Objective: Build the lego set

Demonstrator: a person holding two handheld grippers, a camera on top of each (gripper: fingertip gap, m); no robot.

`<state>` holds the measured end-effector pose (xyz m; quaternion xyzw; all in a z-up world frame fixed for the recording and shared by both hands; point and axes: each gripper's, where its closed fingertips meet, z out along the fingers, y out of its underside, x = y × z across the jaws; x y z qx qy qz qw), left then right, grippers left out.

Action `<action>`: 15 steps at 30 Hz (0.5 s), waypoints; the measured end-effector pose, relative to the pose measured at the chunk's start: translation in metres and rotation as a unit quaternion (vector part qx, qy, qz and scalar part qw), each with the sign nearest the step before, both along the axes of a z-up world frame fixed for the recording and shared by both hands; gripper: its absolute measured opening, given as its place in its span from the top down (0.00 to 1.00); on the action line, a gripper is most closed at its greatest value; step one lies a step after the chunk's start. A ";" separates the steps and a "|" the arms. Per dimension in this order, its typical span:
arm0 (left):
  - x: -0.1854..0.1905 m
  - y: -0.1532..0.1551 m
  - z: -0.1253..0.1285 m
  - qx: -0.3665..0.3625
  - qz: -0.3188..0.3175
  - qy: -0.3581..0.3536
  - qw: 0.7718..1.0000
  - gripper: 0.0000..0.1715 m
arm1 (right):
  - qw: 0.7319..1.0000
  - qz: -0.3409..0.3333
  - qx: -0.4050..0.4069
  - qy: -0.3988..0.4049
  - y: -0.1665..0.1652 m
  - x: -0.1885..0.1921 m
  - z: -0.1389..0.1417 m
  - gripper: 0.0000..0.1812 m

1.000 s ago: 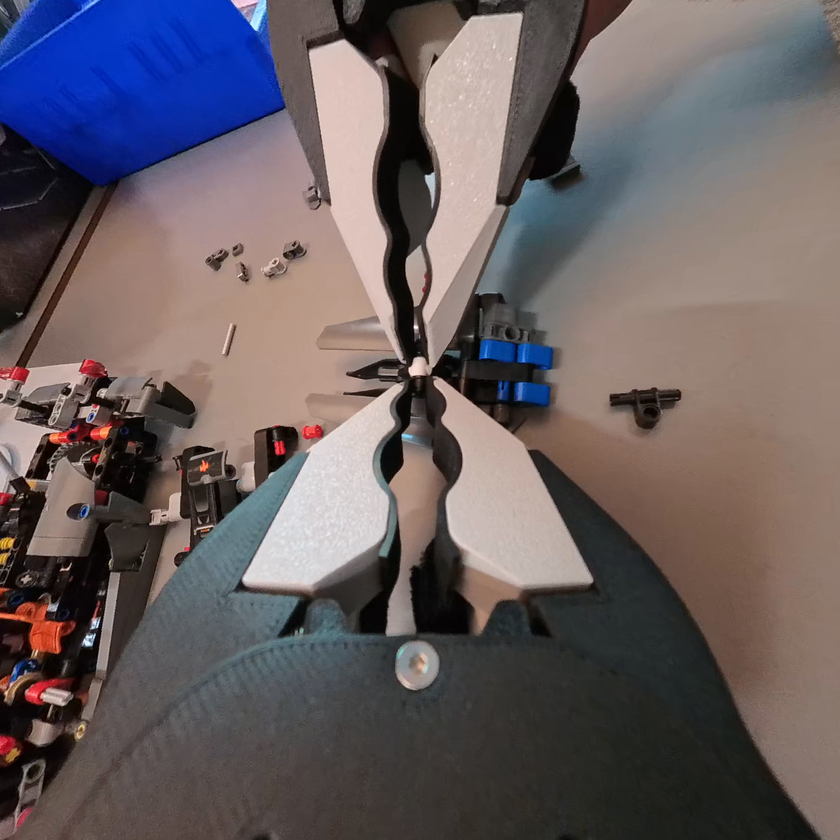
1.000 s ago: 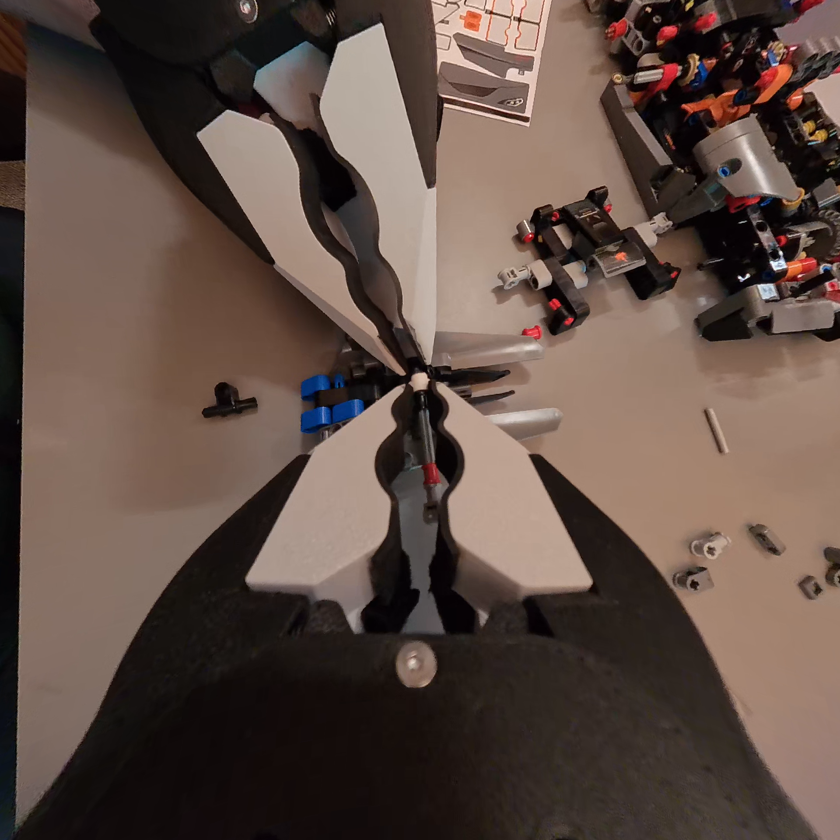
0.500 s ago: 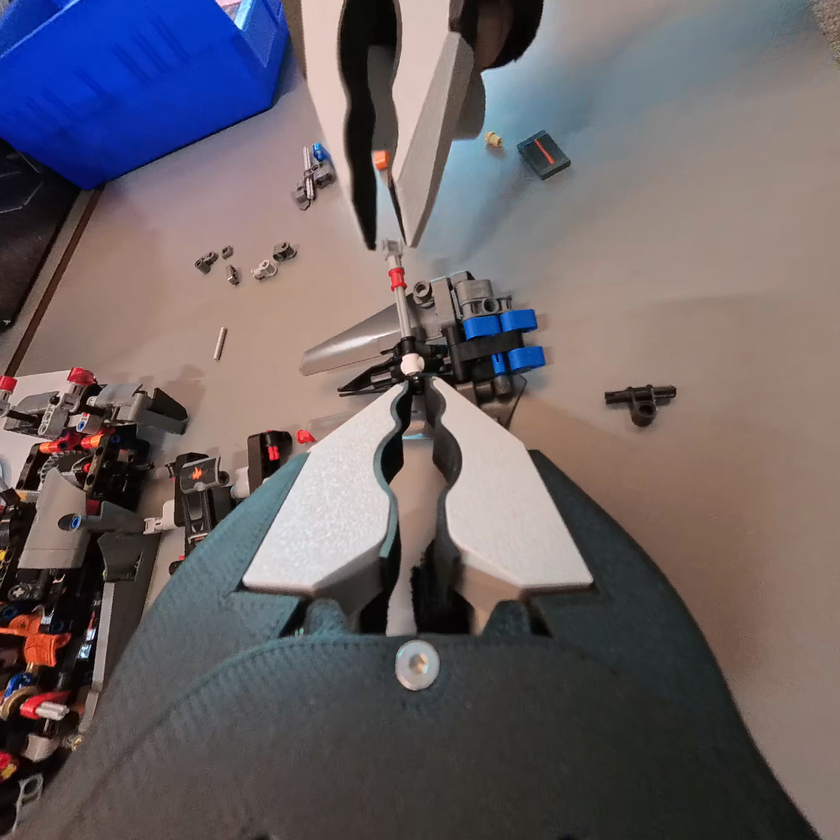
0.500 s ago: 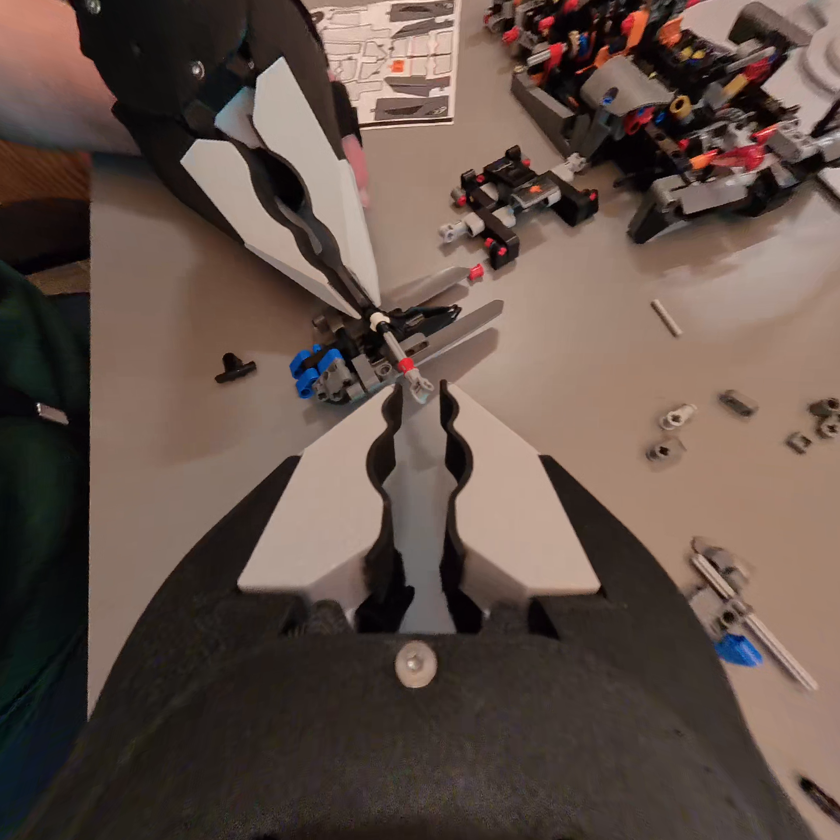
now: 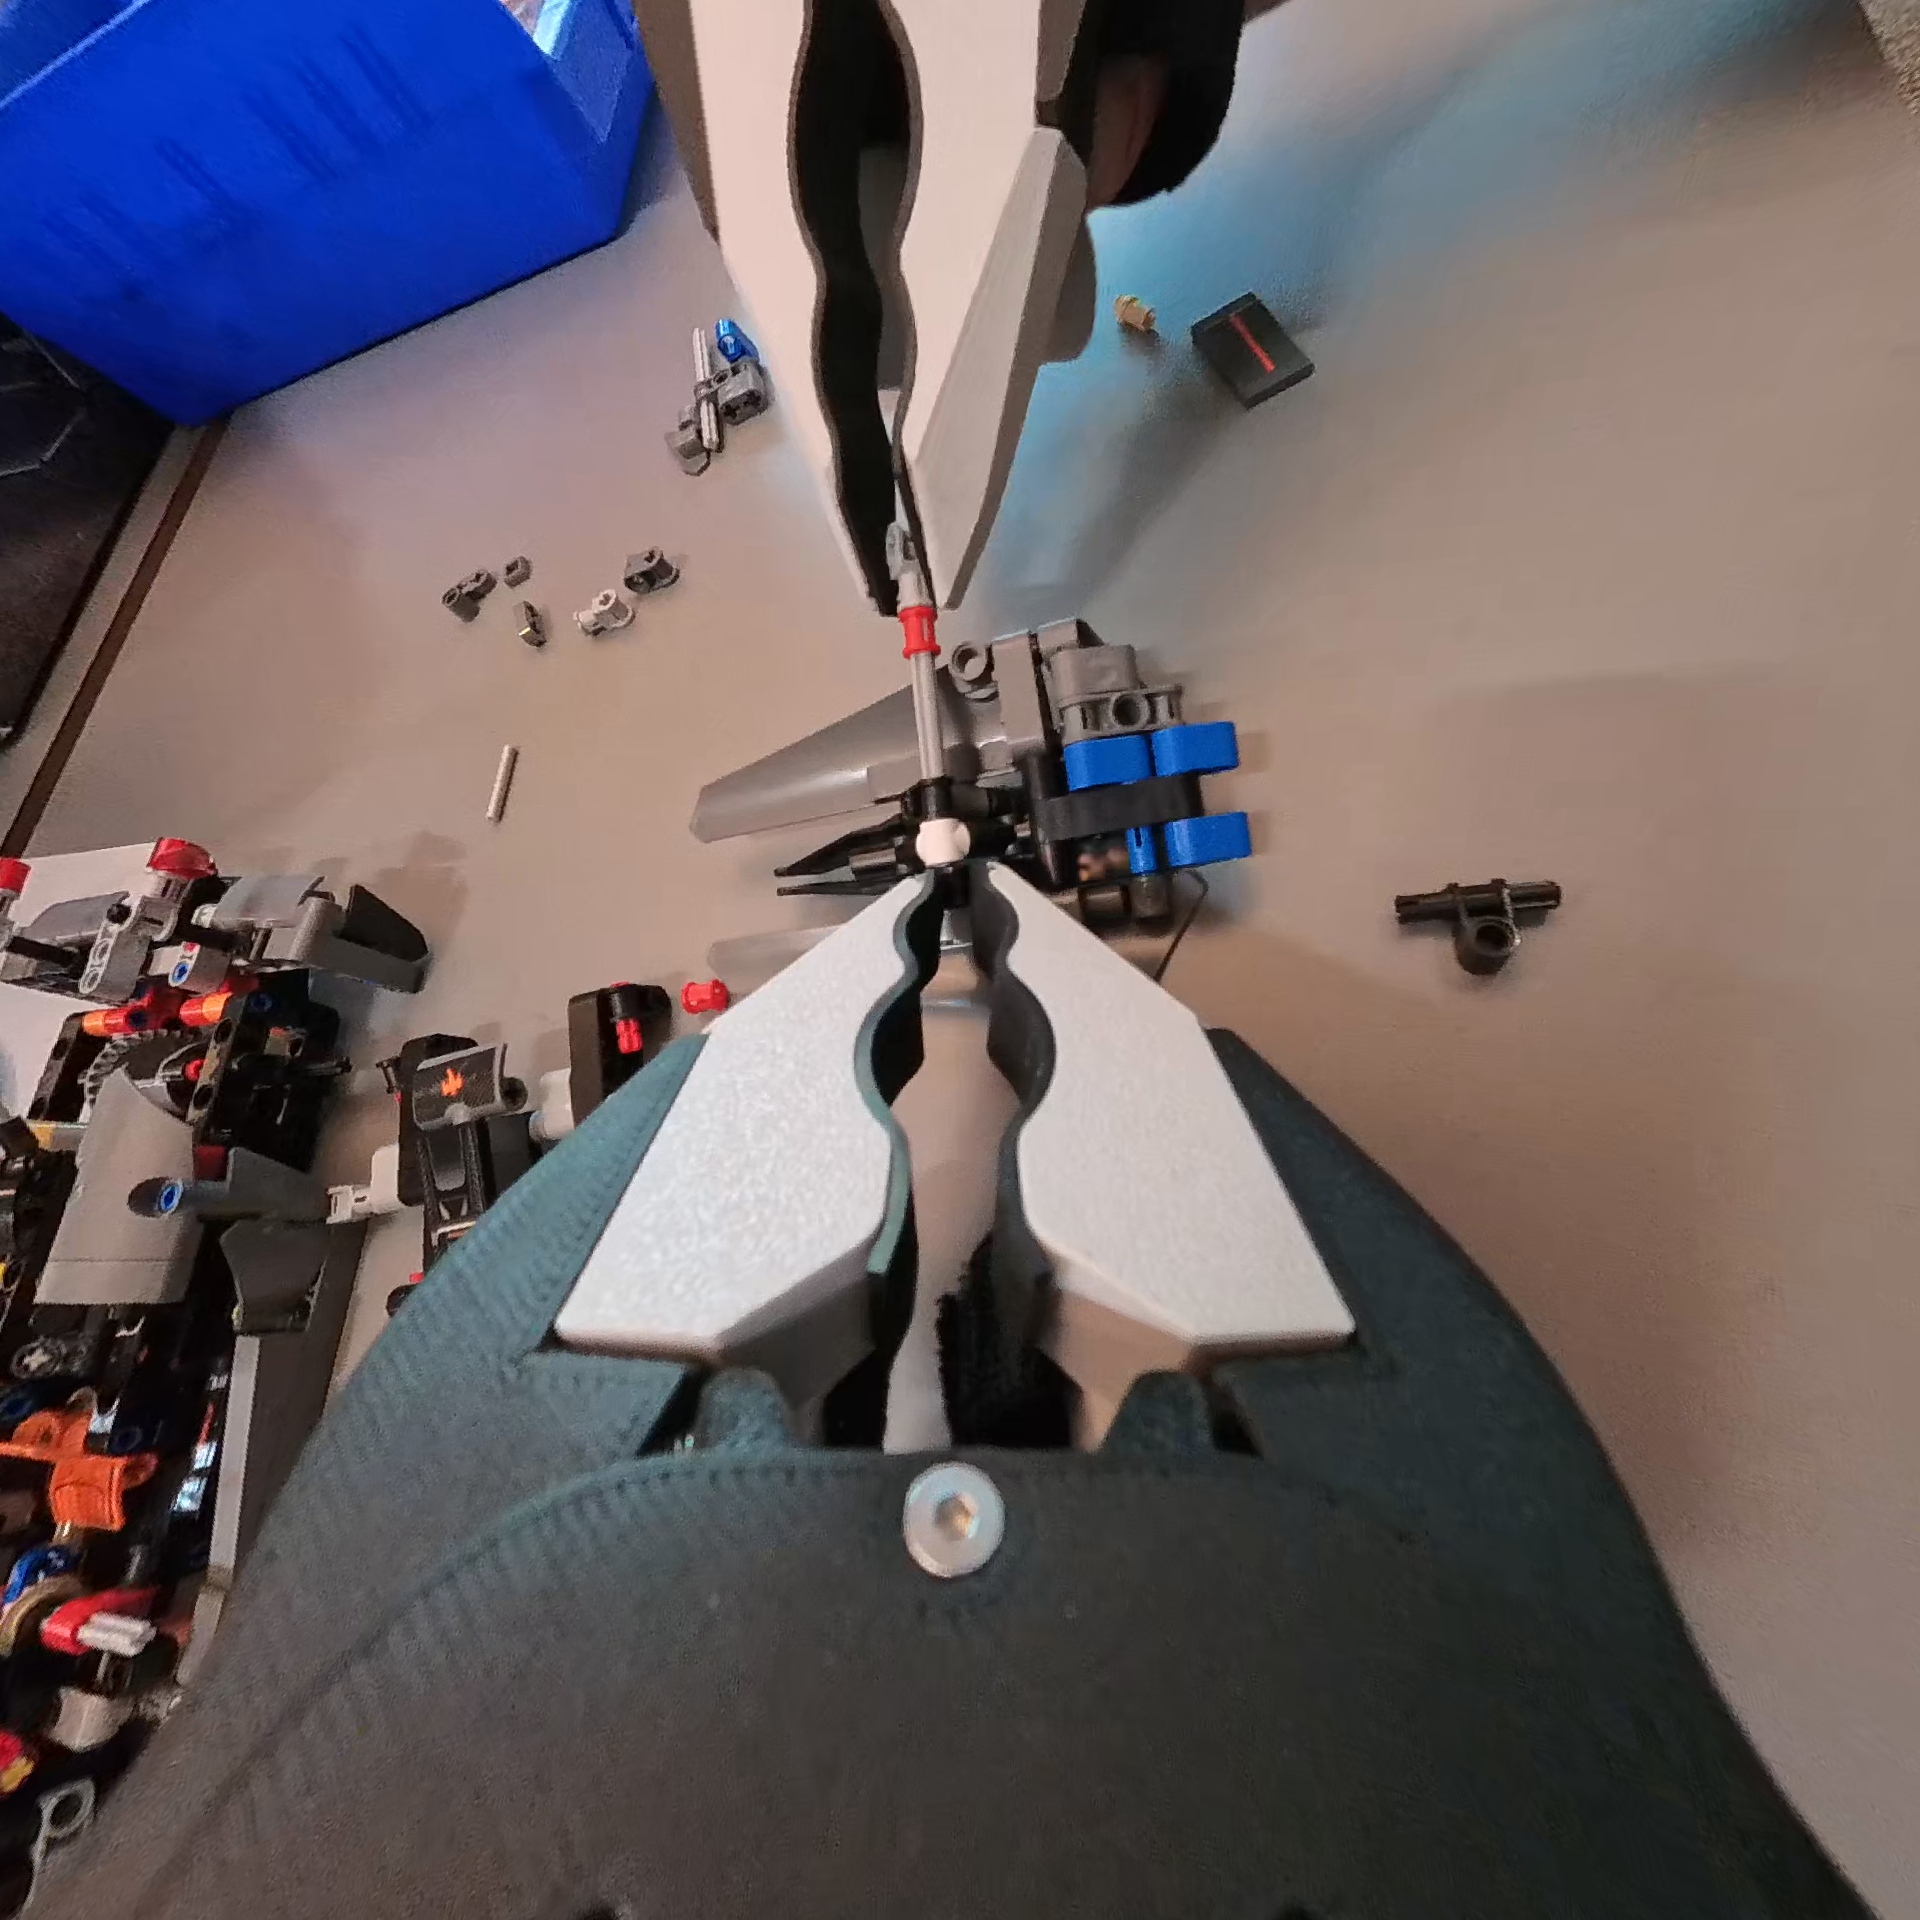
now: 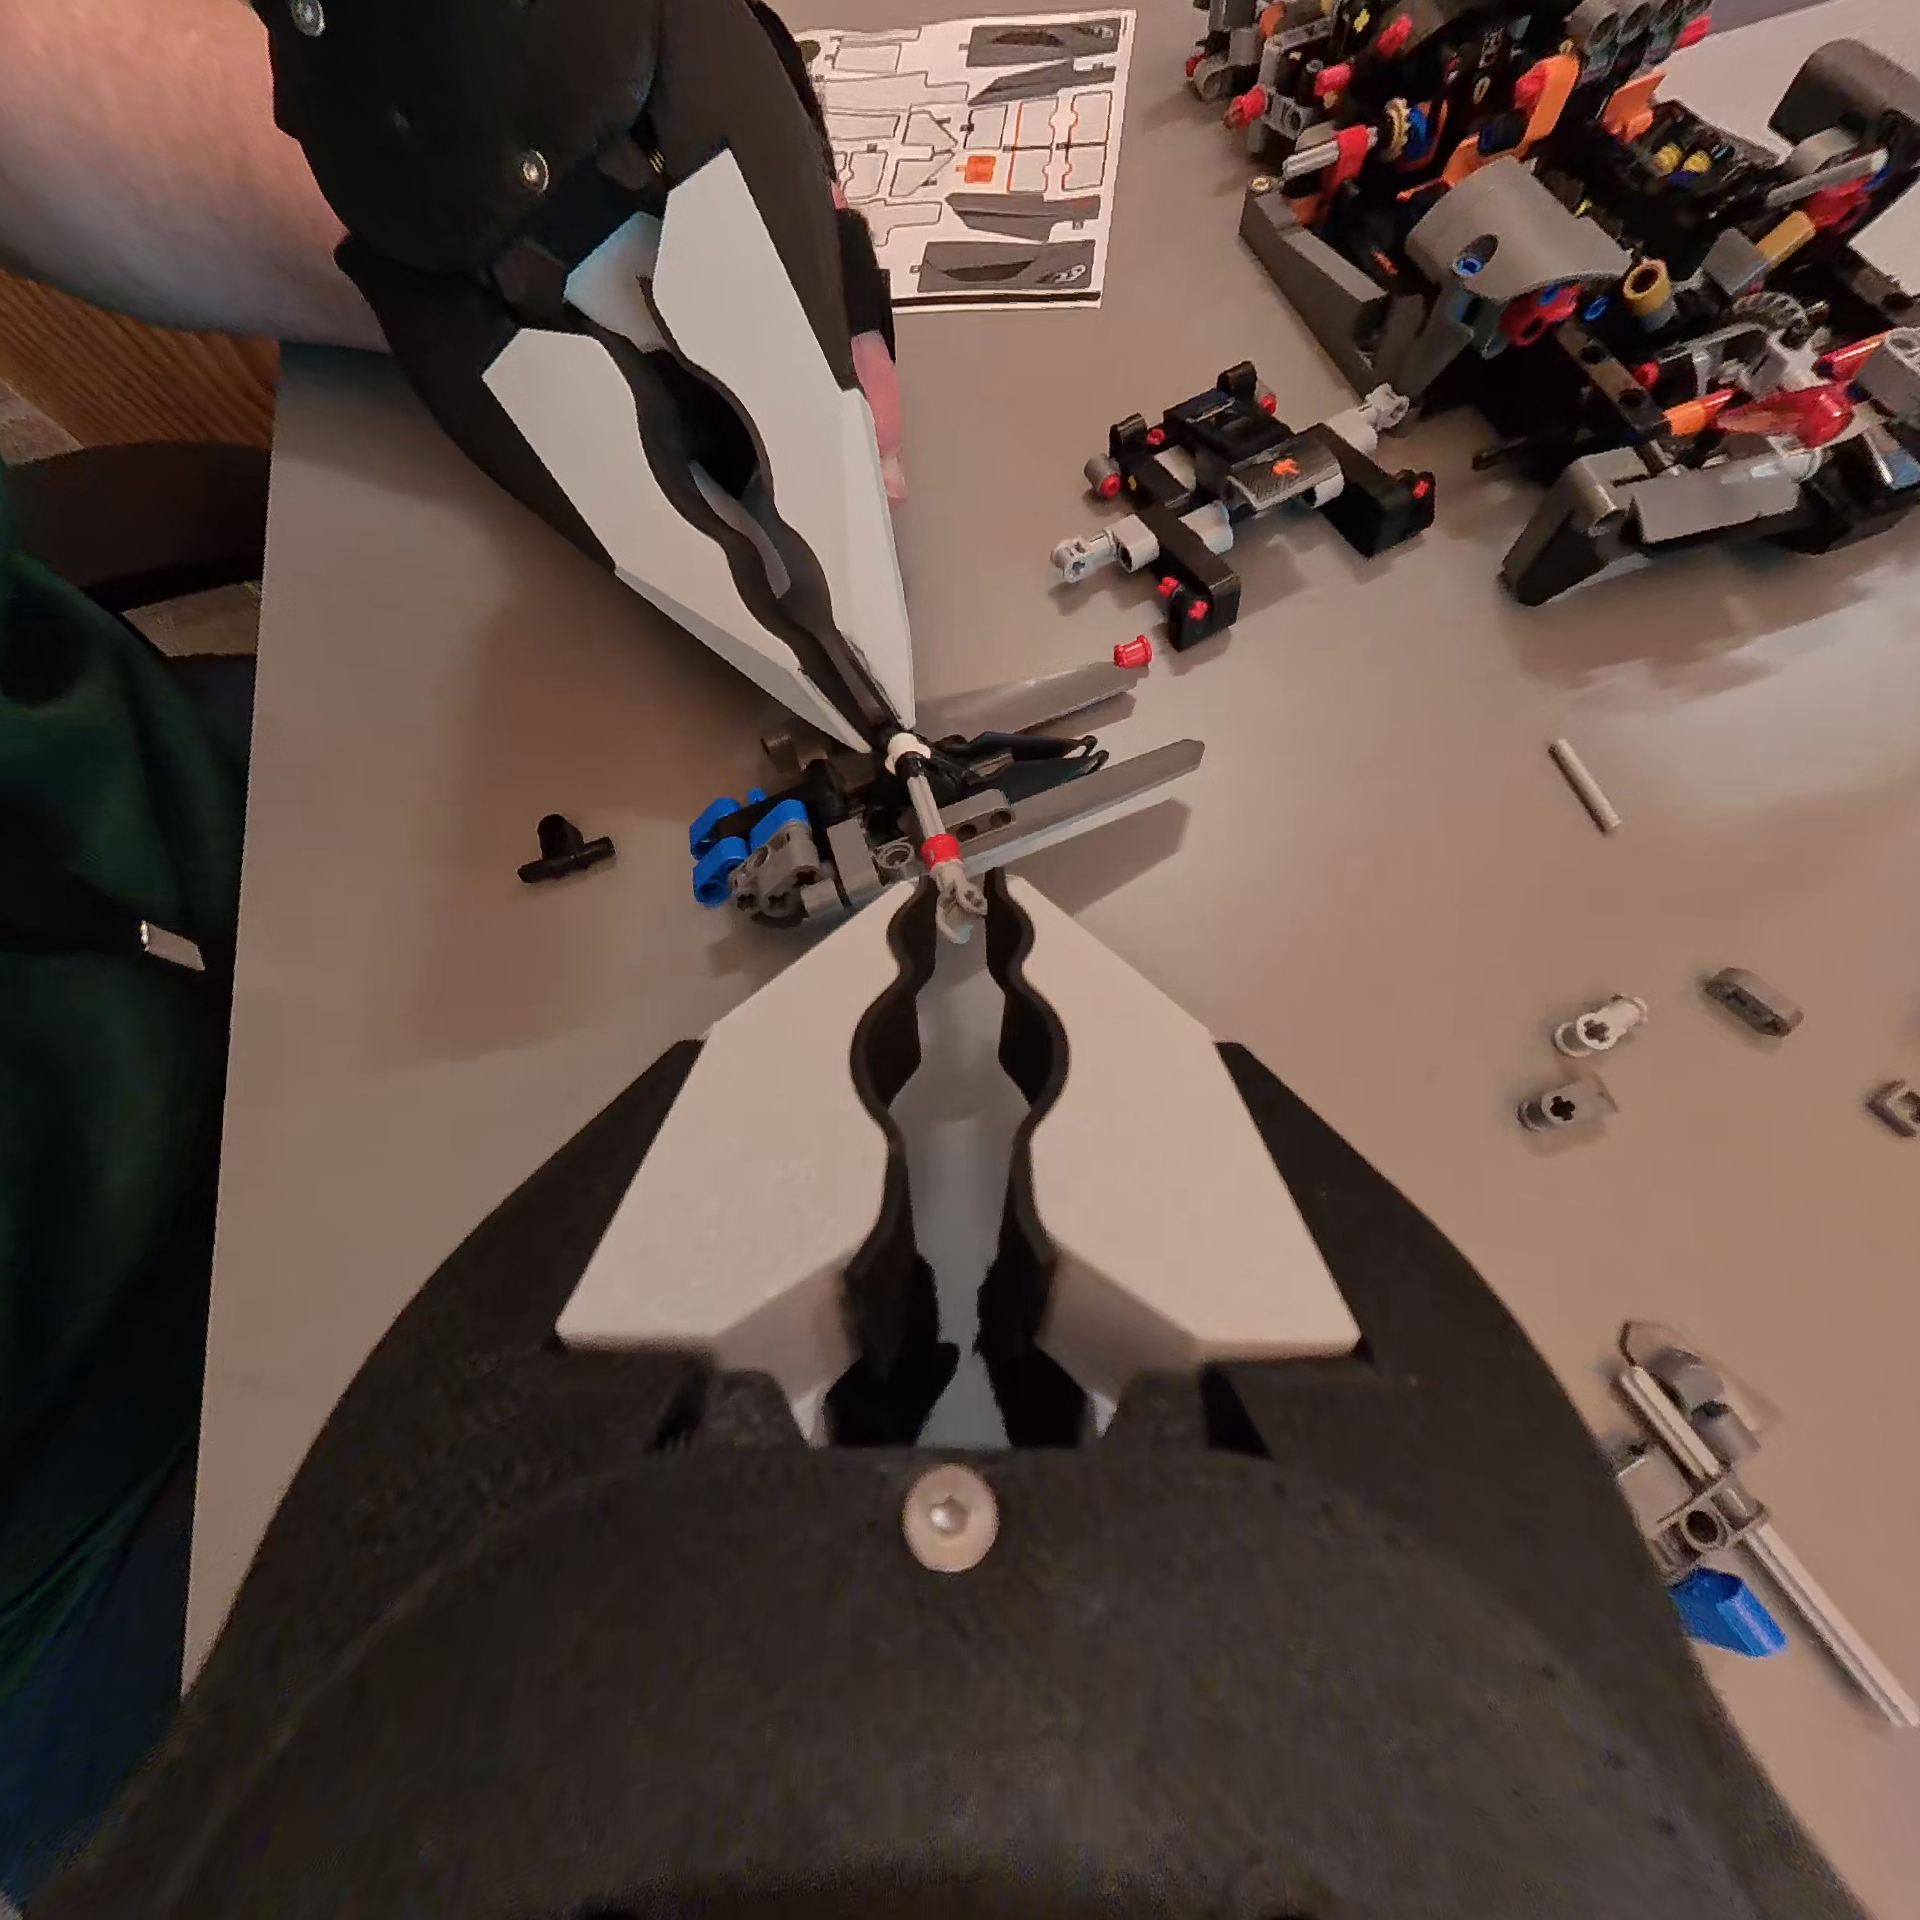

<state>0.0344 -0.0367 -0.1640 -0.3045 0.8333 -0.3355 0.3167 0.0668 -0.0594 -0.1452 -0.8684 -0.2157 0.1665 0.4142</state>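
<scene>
A small sub-assembly [image 5: 1091, 769] with blue connectors, grey wing panels and black blades lies on the grey table; it also shows in the right wrist view [image 6: 810, 852]. A grey rod [image 5: 928, 717] with a red bush and a white bush sticks out of it, also seen in the right wrist view [image 6: 923, 805]. My left gripper [image 5: 951, 883] is shut on the sub-assembly just below the white bush; it enters the right wrist view from the upper left [image 6: 894, 732]. My right gripper [image 6: 954, 899] is slightly open, with the rod's free end between its tips; it shows in the left wrist view from above [image 5: 906, 587].
A big half-built model [image 6: 1610, 260] and a black sub-assembly [image 6: 1247, 478] sit to one side, by a sticker sheet [image 6: 987, 156]. A blue bin [image 5: 260, 187] stands at the table's far corner. A black connector [image 5: 1475, 914], loose grey pins [image 5: 561, 603], a short axle [image 6: 1584, 784] and a black tile [image 5: 1252, 348] lie around. The black connector [image 5: 1475, 914] sits 8 cm or so from the ends of my left fingers. The right camera catches it too, in the right wrist view [image 6: 564, 845].
My right gripper let go of the rod and drew back along it, leaving the rod bare. It now sits at the rod's free end. My left gripper kept its hold.
</scene>
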 end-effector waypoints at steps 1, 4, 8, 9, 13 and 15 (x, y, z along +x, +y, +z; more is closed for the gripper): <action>0.000 0.000 0.000 0.000 0.000 0.000 1.000 0.98 | 1.000 0.002 -0.007 -0.003 0.000 0.001 -0.002 0.96; 0.001 0.001 0.000 0.001 0.004 -0.001 1.000 0.98 | 1.000 0.013 -0.010 -0.006 0.000 0.001 -0.002 0.96; 0.002 0.003 0.000 -0.002 0.010 0.002 1.000 0.99 | 1.000 0.022 -0.012 -0.009 0.000 -0.001 -0.003 0.96; 0.002 0.003 0.000 -0.003 0.010 0.002 1.000 0.99 | 1.000 0.023 -0.017 -0.014 0.000 0.000 -0.004 0.96; 0.003 0.004 0.000 -0.004 0.016 0.004 1.000 0.99 | 0.999 0.031 -0.014 -0.011 0.001 -0.001 -0.003 0.96; 0.003 0.004 0.000 -0.006 0.016 0.005 1.000 0.98 | 0.999 0.033 -0.018 -0.011 0.000 -0.001 -0.004 0.96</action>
